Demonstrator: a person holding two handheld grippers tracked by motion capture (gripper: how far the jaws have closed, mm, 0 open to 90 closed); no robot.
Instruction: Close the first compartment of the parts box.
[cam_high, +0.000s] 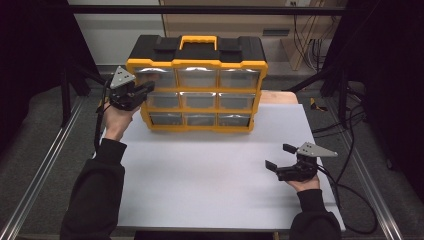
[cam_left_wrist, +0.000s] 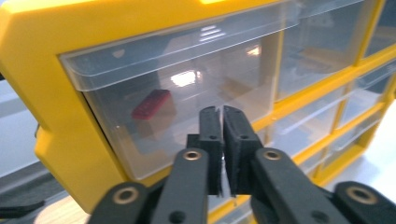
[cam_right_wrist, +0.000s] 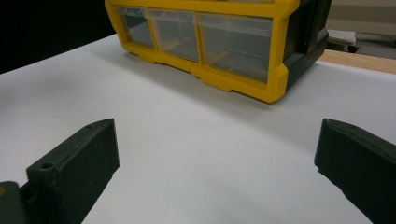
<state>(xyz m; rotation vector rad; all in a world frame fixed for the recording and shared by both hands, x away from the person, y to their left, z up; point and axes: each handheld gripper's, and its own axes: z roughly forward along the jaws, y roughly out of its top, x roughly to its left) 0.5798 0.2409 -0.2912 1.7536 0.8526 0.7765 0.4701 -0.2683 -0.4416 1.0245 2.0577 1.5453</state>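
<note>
High view: yellow-and-black organizer stands upright at the far middle of the white table, drawer fronts facing the person, long axis running left-right, yellow carry handle on top. Three rows of three clear drawers, all pushed in; contents too small to read here. Left gripper is up at the cabinet's left edge, level with the top-left drawer, jaws pointing right toward it and nearly together. Right gripper sits low over the table's right side, well apart from the organizer, jaws spread wide with nothing between them, pointing left.

Left gripper view: jaws almost closed, a thin slit between the pads, nothing pinched. Left gripper's tips are right at the clear front of the top-left drawer, below its lip; cannot tell if they touch. Inside that drawer, a small dark red block lies flat toward the left. Yellow frame wraps the drawer's left side. Neighbouring drawers to the right are blurred, contents unclear.

Right gripper view: right gripper wide open, bare white table between the jaws. Organizer beyond, bottom row of drawers visible, its black side wall to the right; contents unclear.
</note>
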